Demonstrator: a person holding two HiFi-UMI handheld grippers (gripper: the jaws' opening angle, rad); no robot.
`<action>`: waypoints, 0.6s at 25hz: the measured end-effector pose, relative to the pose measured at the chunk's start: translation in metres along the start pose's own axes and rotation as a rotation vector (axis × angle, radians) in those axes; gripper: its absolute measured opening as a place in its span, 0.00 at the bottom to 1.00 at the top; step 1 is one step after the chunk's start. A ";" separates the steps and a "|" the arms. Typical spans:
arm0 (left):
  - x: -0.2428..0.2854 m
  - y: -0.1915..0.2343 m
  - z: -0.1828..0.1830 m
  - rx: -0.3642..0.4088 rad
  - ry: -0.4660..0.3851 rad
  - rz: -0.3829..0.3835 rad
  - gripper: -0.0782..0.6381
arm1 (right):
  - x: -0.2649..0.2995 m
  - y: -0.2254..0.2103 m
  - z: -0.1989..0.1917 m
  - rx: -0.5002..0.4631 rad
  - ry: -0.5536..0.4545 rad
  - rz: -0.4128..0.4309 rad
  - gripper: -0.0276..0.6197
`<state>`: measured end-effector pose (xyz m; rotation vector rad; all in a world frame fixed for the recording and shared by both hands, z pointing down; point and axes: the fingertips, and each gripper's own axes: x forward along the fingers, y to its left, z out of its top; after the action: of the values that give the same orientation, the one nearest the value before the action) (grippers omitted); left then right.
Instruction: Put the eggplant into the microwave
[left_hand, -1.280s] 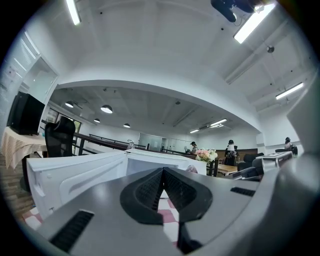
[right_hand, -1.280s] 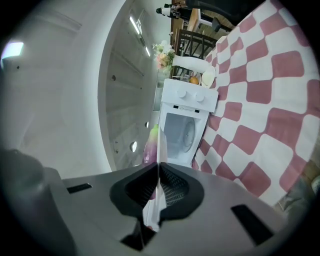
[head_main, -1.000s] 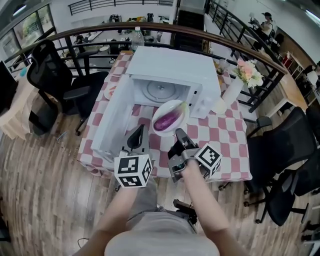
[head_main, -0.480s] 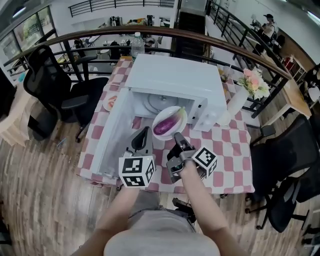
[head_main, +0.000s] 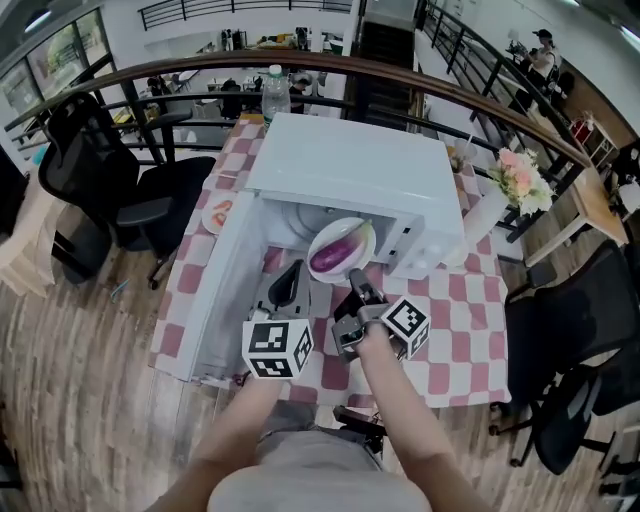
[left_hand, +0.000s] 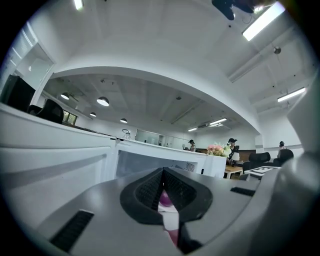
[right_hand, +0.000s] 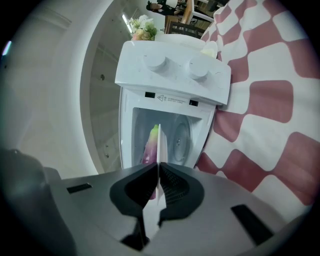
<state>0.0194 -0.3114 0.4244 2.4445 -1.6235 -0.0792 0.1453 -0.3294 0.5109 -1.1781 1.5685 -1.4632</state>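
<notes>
White microwave (head_main: 350, 170) has its door (head_main: 215, 290) swung wide open. Right at its open mouth I'm holding the white plate (head_main: 318, 245), with my right gripper (head_main: 352, 275) clamped on the rim farthest from the microwave. The eggplant (head_main: 335, 257) lies on that plate, glossy purple, pale green stem end toward the microwave. My left gripper (head_main: 294, 270) is pinched together on nothing, just in front of the microwave's opening.
</notes>
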 end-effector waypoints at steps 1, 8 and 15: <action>0.004 0.002 -0.001 -0.003 -0.001 0.004 0.12 | 0.005 -0.002 0.000 0.002 0.002 -0.003 0.09; 0.026 0.016 -0.010 -0.011 0.011 0.013 0.12 | 0.036 -0.023 0.007 0.013 -0.011 -0.012 0.09; 0.040 0.024 -0.019 -0.011 0.042 0.012 0.12 | 0.058 -0.044 0.011 0.019 -0.037 -0.033 0.09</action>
<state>0.0160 -0.3541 0.4507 2.4110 -1.6157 -0.0350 0.1416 -0.3854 0.5583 -1.2190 1.5131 -1.4665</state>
